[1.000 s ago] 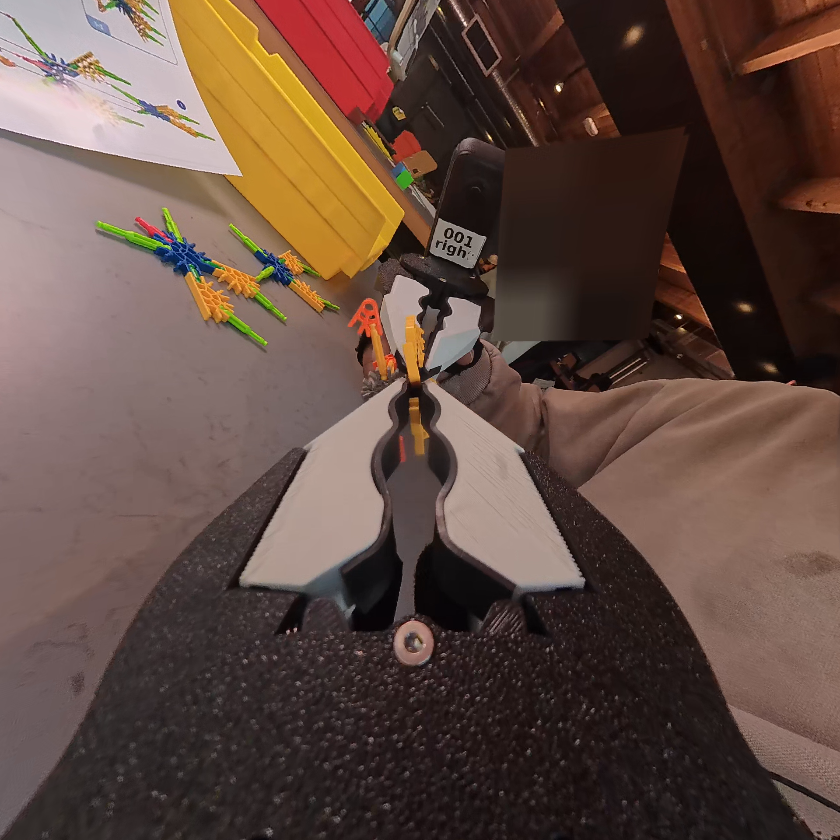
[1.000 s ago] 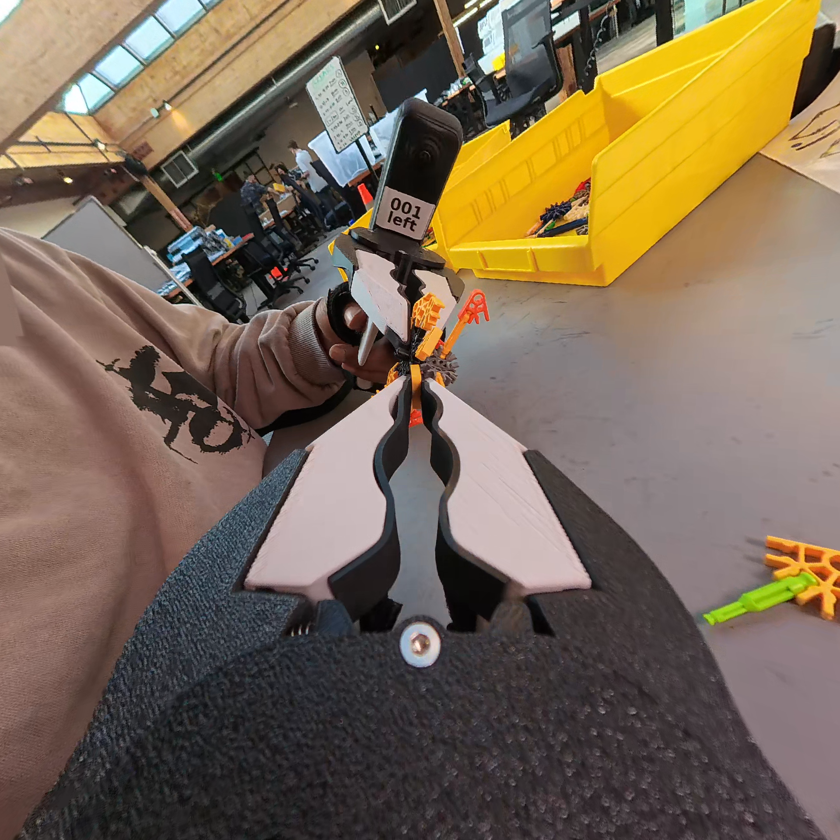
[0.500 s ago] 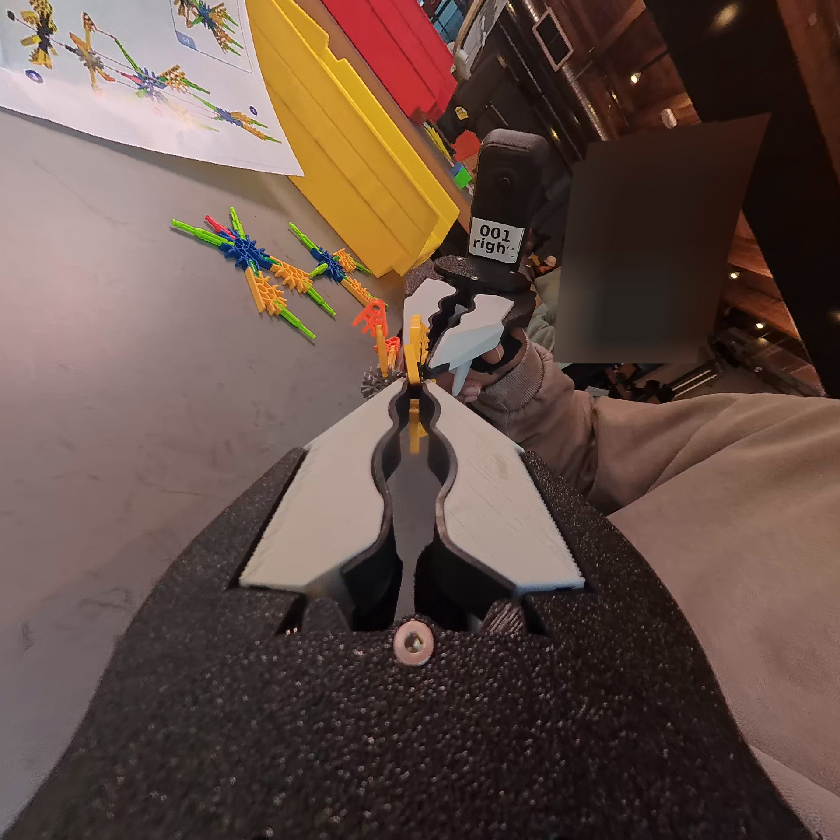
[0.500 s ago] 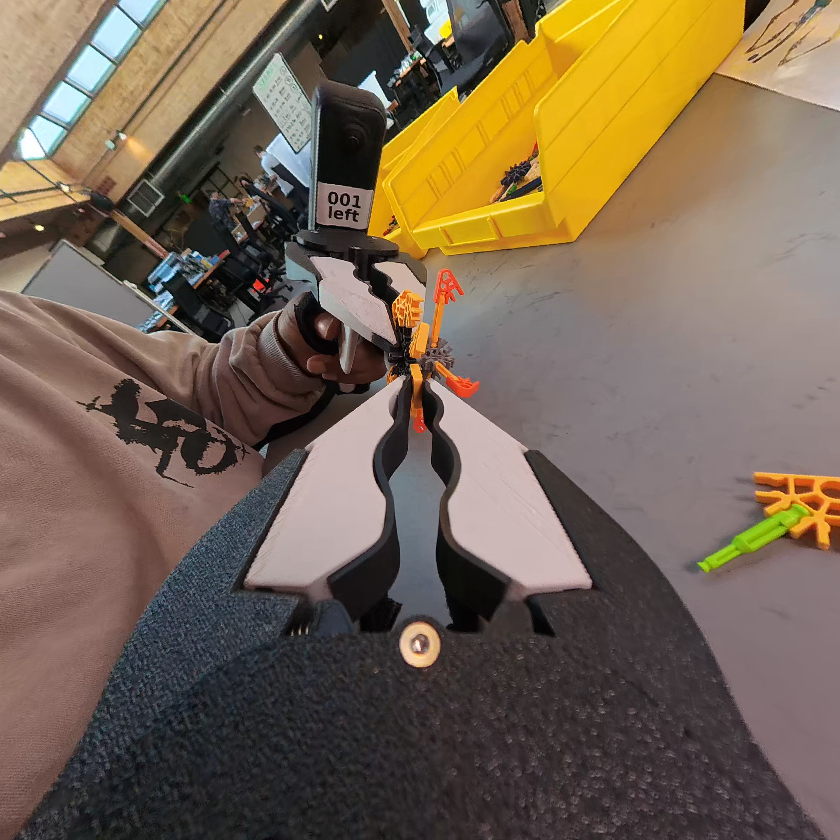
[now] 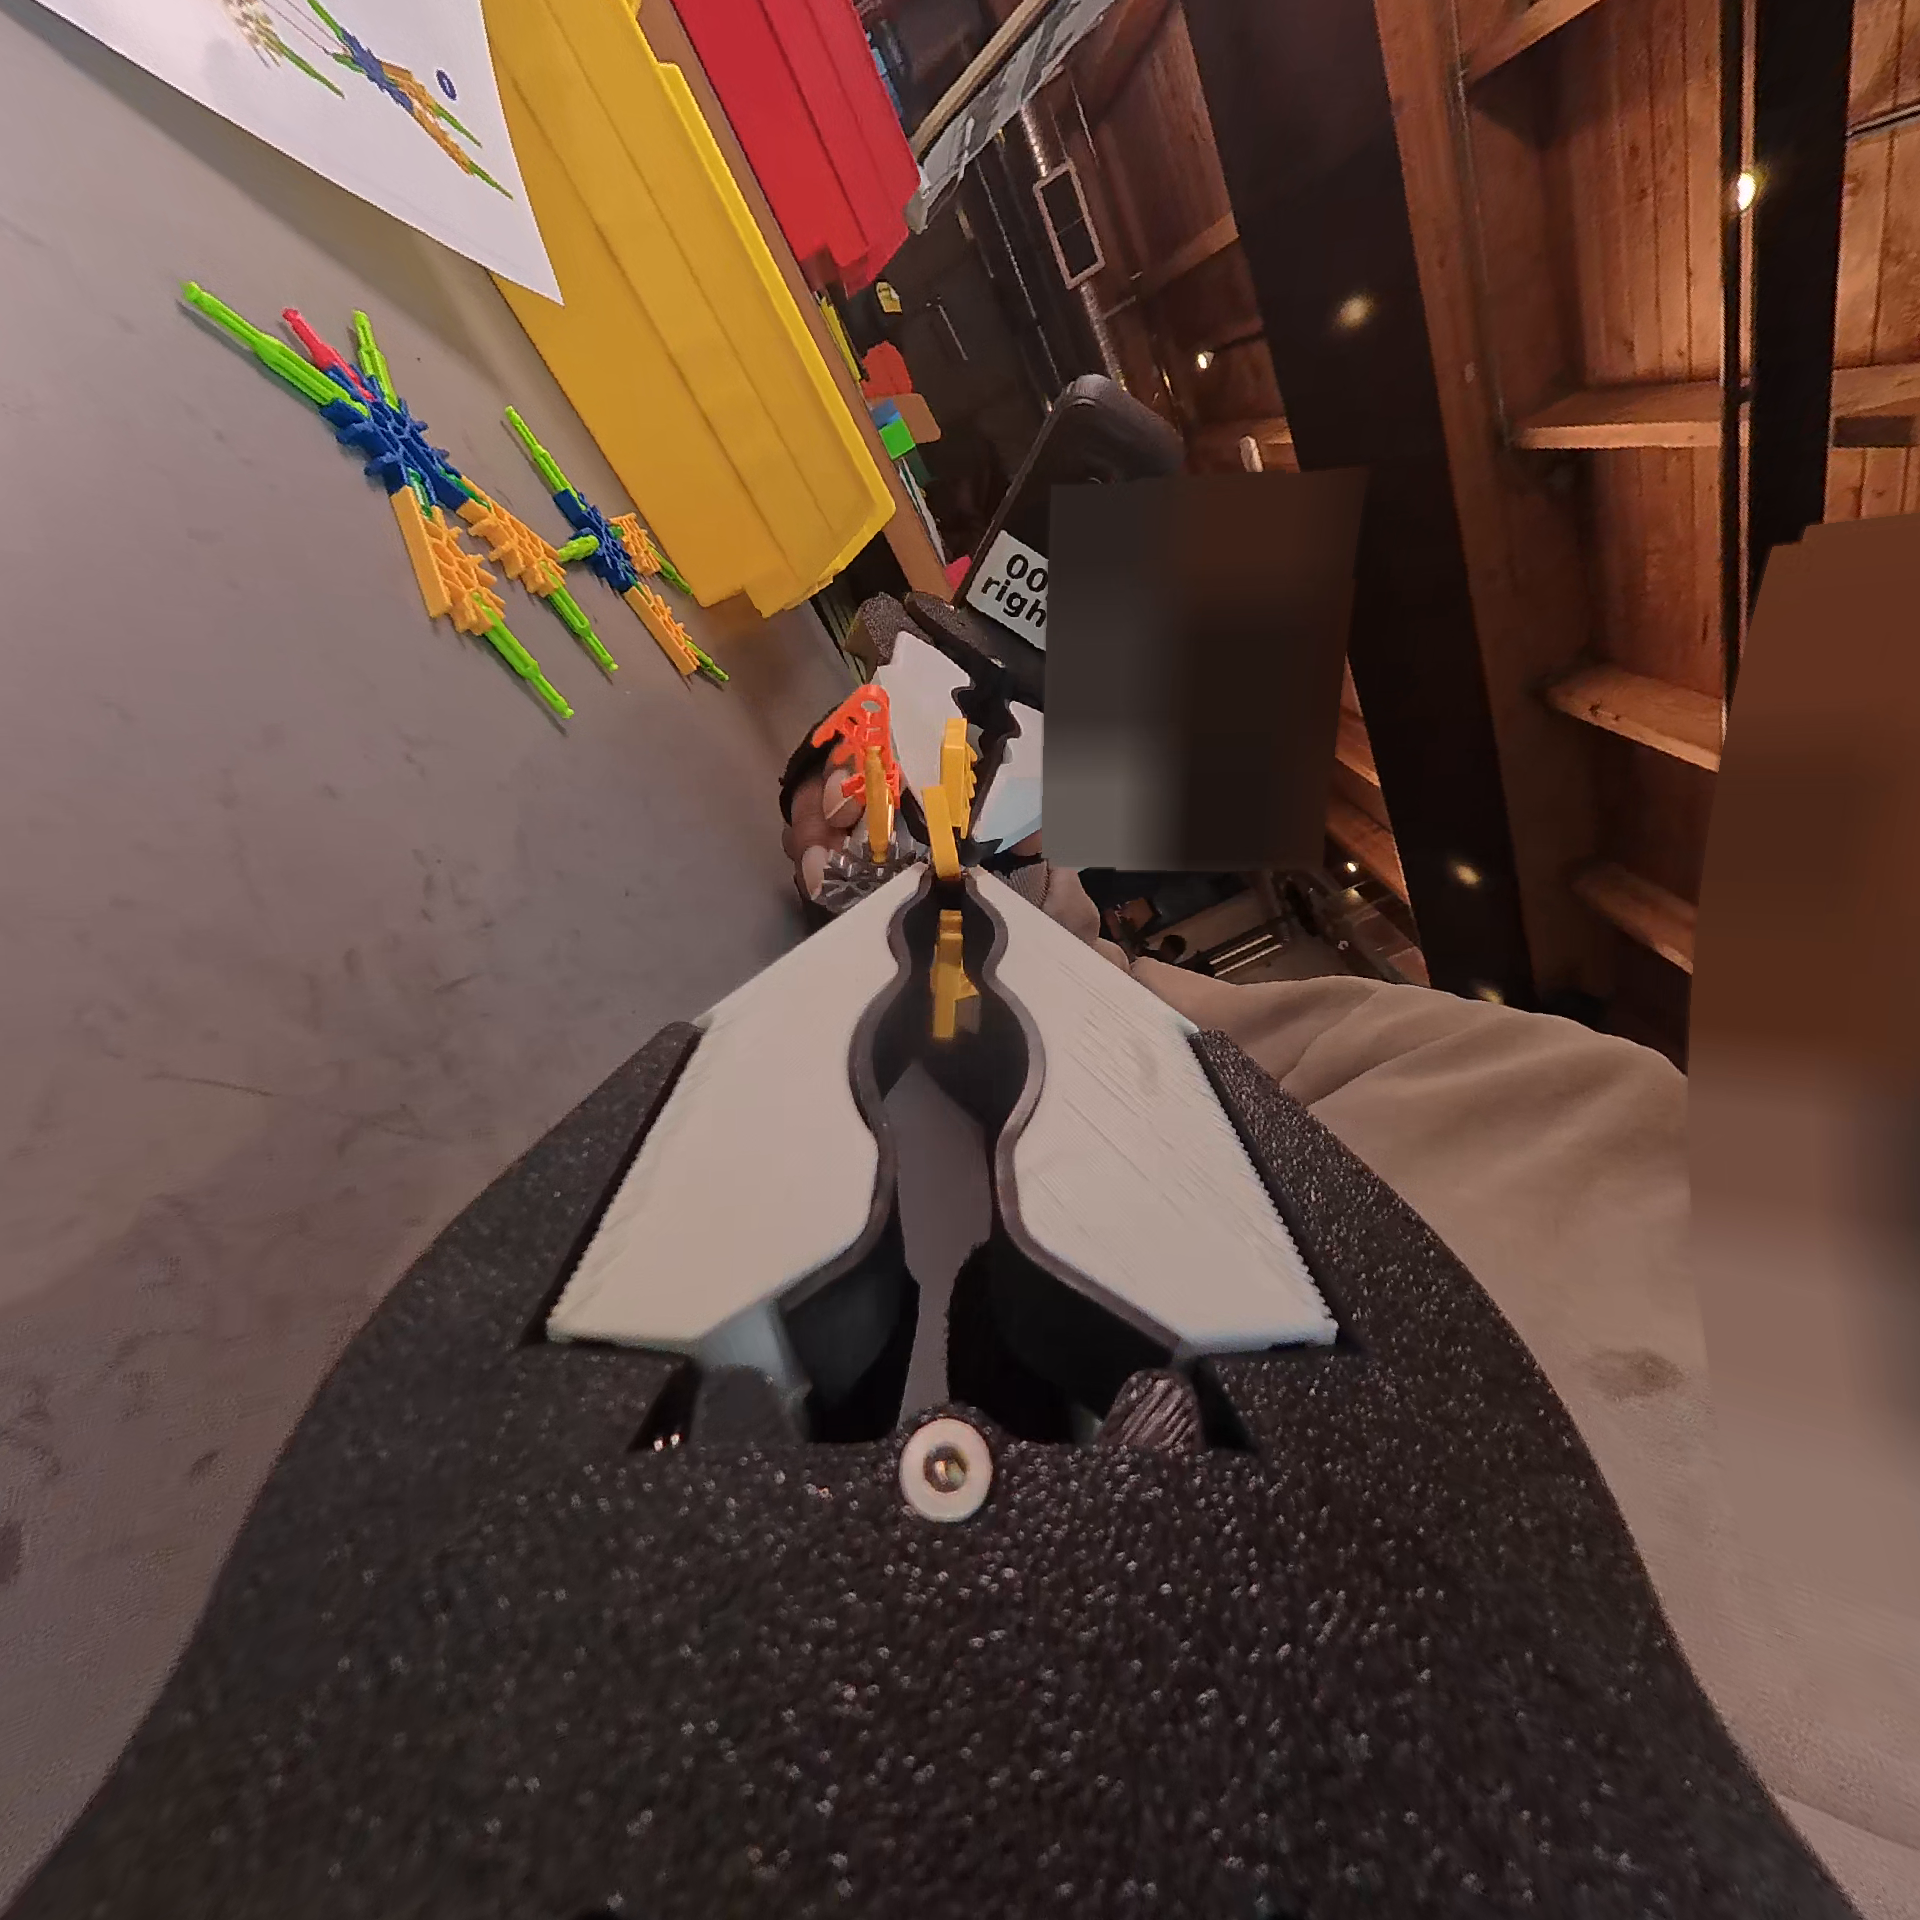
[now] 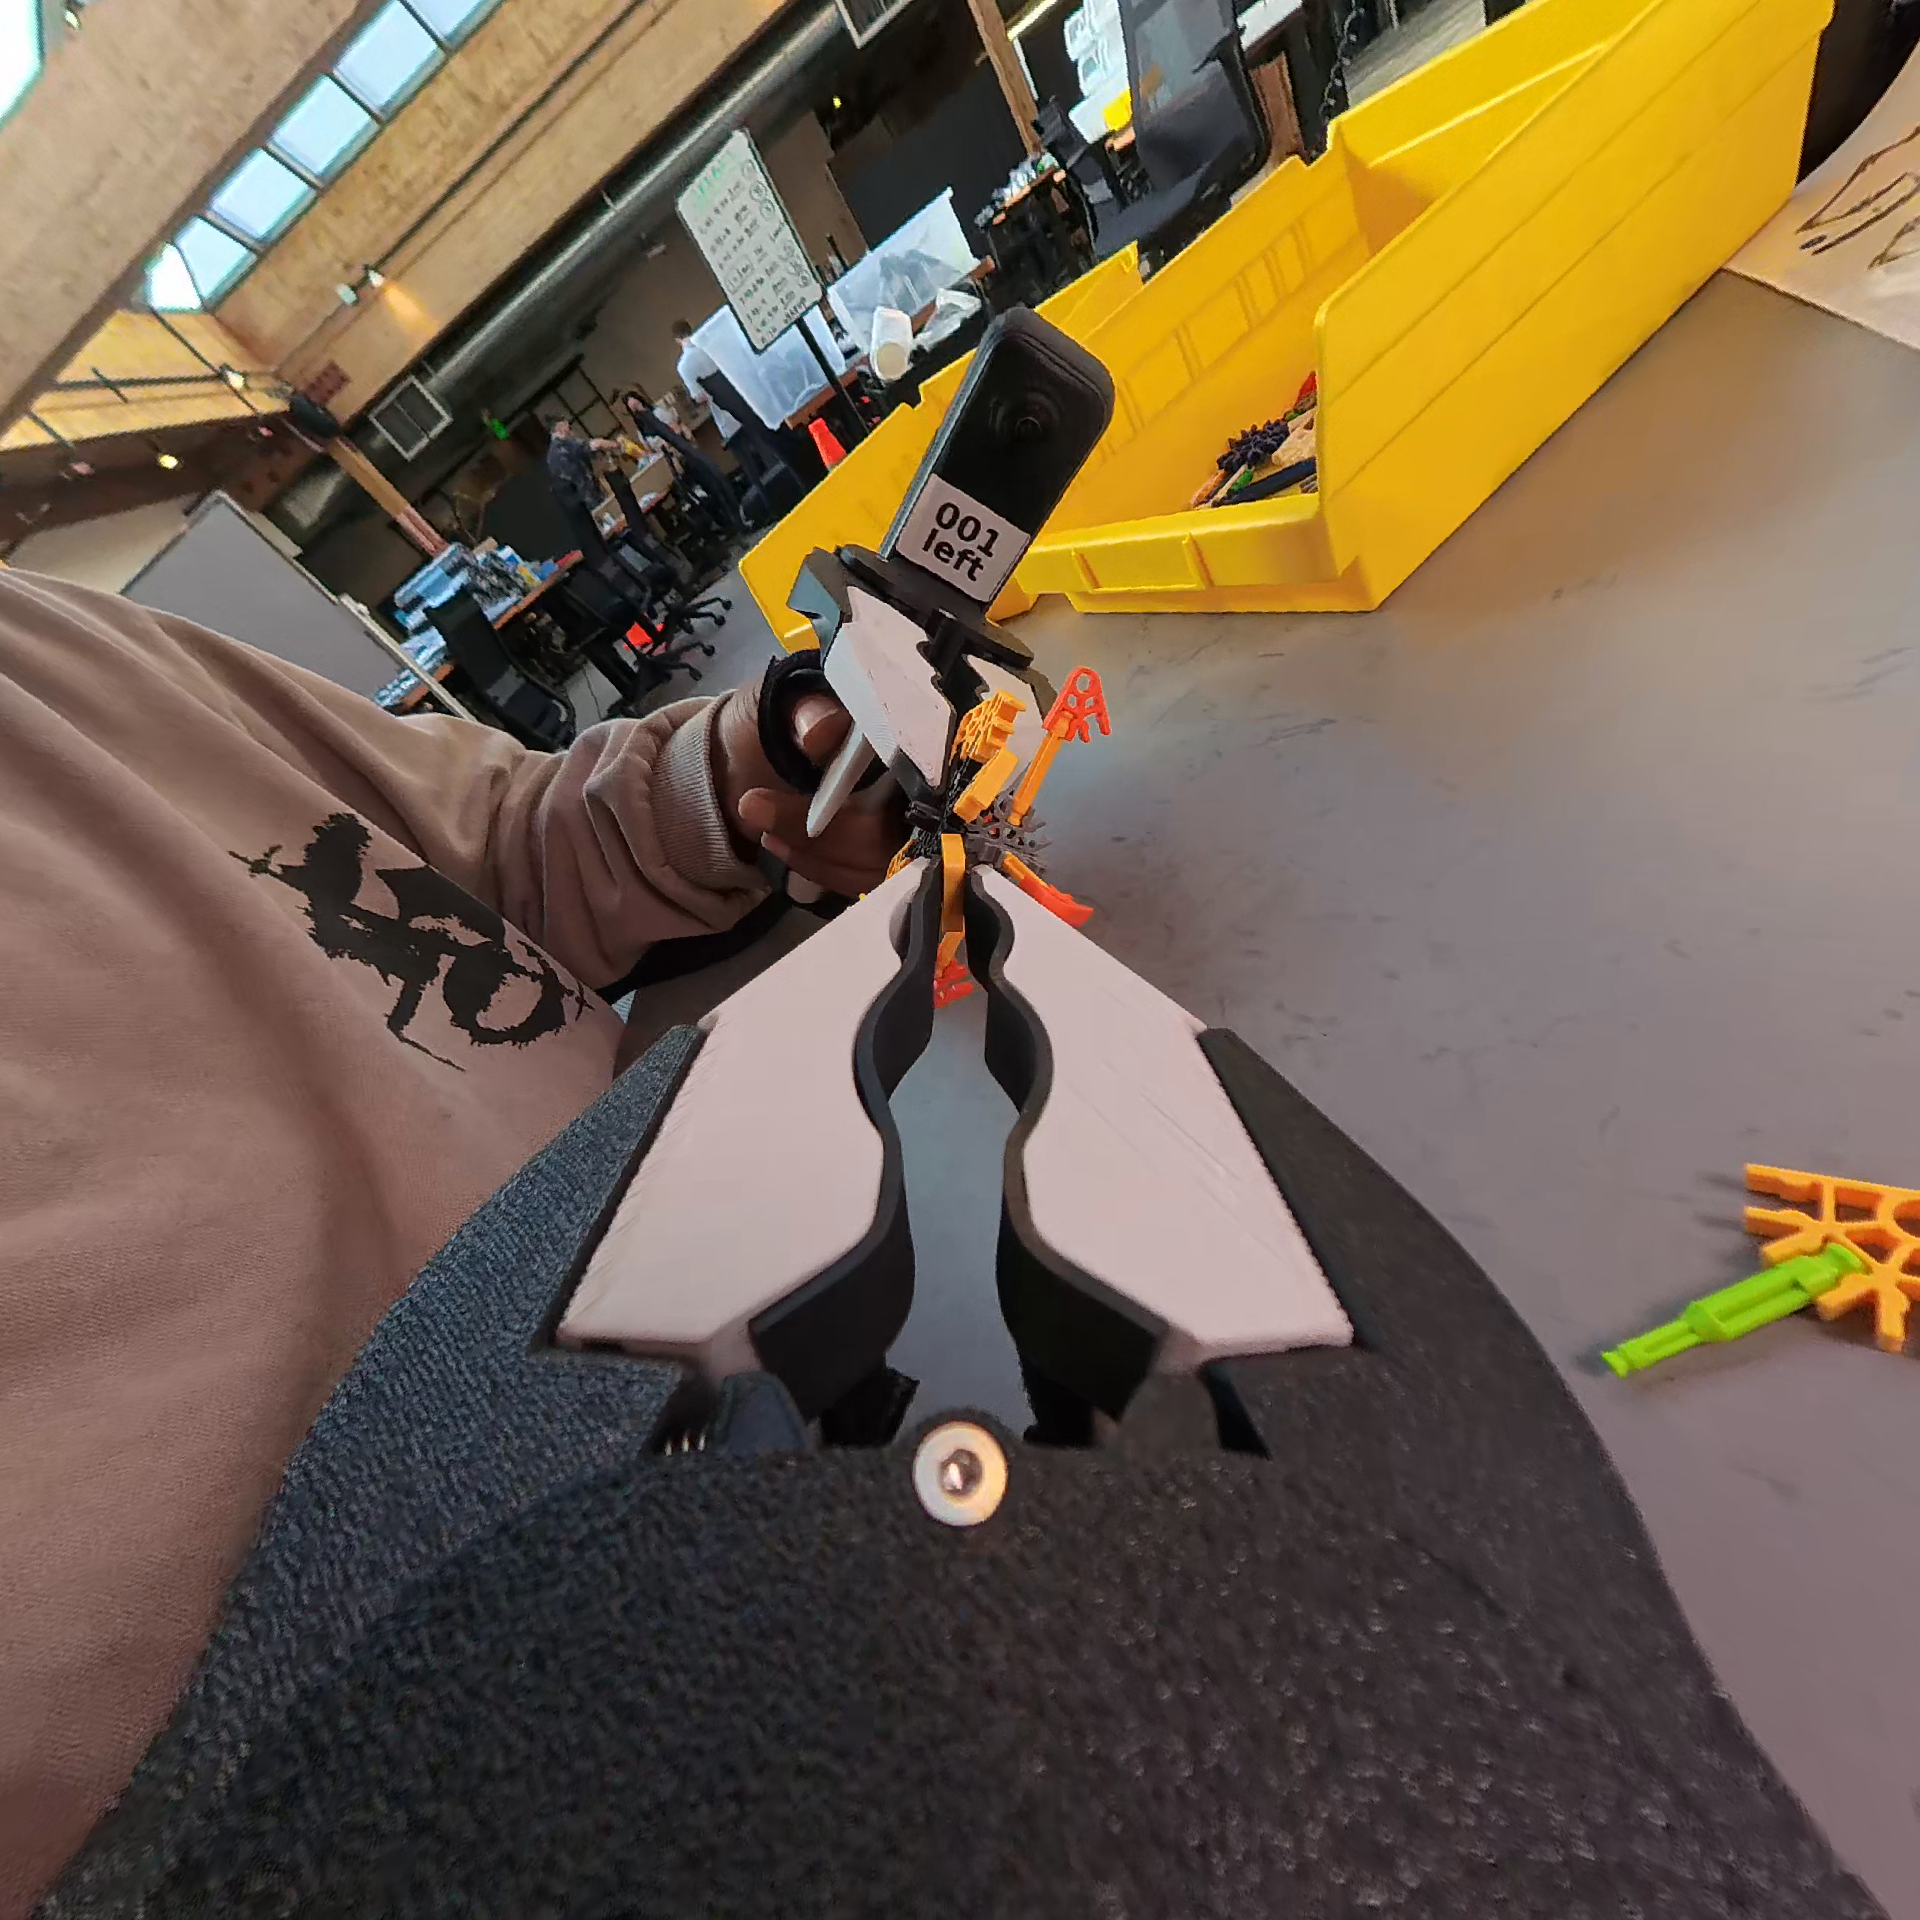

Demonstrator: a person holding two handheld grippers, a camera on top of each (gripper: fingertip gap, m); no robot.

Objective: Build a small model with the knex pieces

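My left gripper is shut on a yellow rod of a small toy assembly held above the grey table. My right gripper is shut on an orange rod of the same assembly and faces the left one tip to tip. The assembly has a grey snowflake hub, a yellow-orange connector and a red-orange clip on a rod. The clip and hub also show in the left wrist view. The joint between the two grips is hidden by the fingers.
Two built star pieces, blue, yellow and green, lie on the table by a yellow bin and a printed sheet. A yellow bin with parts stands at the far side. A green rod in an orange connector lies at the right. The tips of both grippers are at nearly the same place.
Both grippers stay shut on the assembly. The pair has tilted and turned, so the table leans more steeply in the left view and the left gripper's camera leans right in the right view.
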